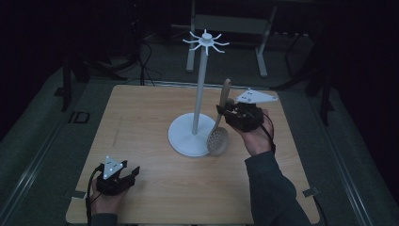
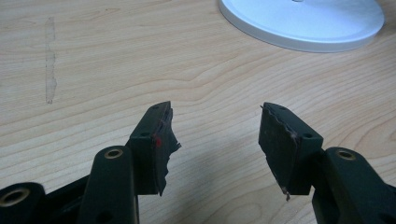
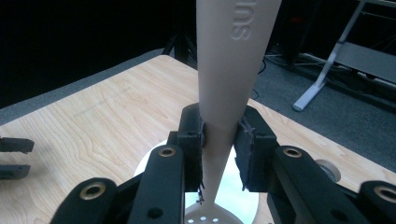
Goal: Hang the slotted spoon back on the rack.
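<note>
We held the slotted spoon (image 3: 233,70) upright in our right gripper (image 3: 219,140), jaws clamped on the narrow neck of its handle, bowl hanging below them beside the white stand (image 1: 200,94). It looked light, stiff and probably smooth plastic, so gripping there suited it. Our left gripper (image 2: 215,140) rested wide, nothing between its jaws.

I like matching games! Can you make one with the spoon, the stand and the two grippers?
Things:
1. spoon
2. stand
3. left gripper
4. right gripper

States:
A. open, over bare table
B. white, standing mid-table
C. shut on a handle
D. beige, head full of holes, hanging head down

Pairs: 1-D, 2-B, 3-A, 4-C
</note>
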Tool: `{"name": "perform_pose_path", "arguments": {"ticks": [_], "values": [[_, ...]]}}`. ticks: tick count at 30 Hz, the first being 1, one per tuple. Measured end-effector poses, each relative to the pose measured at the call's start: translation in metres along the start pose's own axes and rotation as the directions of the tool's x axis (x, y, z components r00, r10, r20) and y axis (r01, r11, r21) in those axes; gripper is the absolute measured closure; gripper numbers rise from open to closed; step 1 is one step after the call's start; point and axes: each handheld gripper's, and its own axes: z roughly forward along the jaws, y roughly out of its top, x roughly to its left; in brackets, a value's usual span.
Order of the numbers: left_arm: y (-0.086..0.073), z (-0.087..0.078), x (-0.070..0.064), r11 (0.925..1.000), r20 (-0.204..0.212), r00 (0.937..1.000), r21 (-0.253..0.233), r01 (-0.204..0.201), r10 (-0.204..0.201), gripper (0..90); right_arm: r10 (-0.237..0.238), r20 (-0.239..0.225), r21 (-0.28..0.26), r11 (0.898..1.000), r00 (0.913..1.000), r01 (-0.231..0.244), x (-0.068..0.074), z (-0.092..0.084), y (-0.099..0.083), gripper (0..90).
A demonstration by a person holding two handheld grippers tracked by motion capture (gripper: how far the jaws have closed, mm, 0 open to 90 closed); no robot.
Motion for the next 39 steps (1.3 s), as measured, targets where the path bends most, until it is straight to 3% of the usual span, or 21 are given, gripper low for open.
{"name": "perform_pose_path", "arguments": {"ticks": [24,39], "values": [[0.000,0.000,0.000,1.0000,0.000,1.0000,0.001,-0.001,0.001,44.9,-0.010,0.009,-0.046,0.999,0.9999,0.010,-0.004,-0.004,0.035,73.5],[-0.001,-0.001,0.002,1.0000,-0.004,1.0000,0.000,0.007,-0.007,44.6,0.012,0.012,-0.061,0.998,0.9999,-0.012,-0.008,-0.001,0.045,73.4]]}}
